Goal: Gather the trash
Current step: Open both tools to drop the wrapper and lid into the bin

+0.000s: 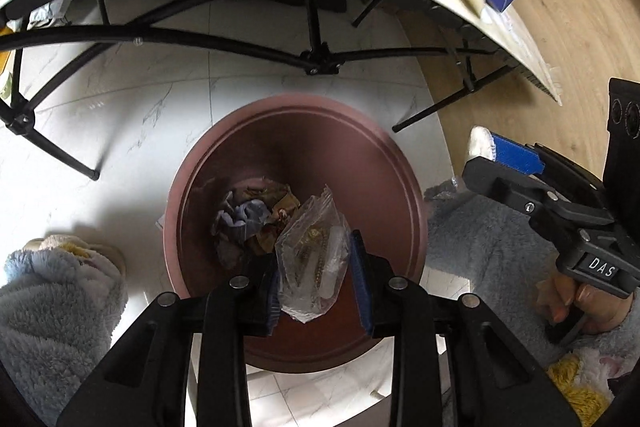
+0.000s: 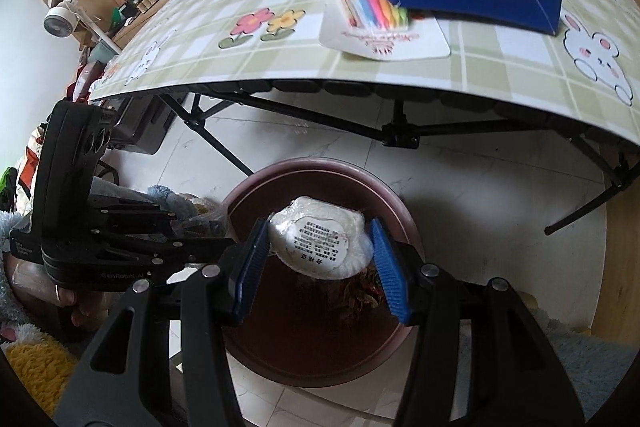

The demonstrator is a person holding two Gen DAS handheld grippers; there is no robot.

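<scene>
Holding crumpled wrappers [image 1: 256, 219] — brown bin [image 1: 280, 131] under two loaded hand-held grippers.

The left gripper [image 1: 316, 279] points steeply down at lower centre of its view, blue pads nearly together, pinching a clear plastic bag [image 1: 310, 267]. The right gripper [image 2: 320, 267] tilts down likewise, jaws half-spread, clamping a white wrapped packet [image 2: 320, 243].

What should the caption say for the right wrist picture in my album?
Right gripper holds a white round packet over the brown bin, beside the left gripper.
</scene>
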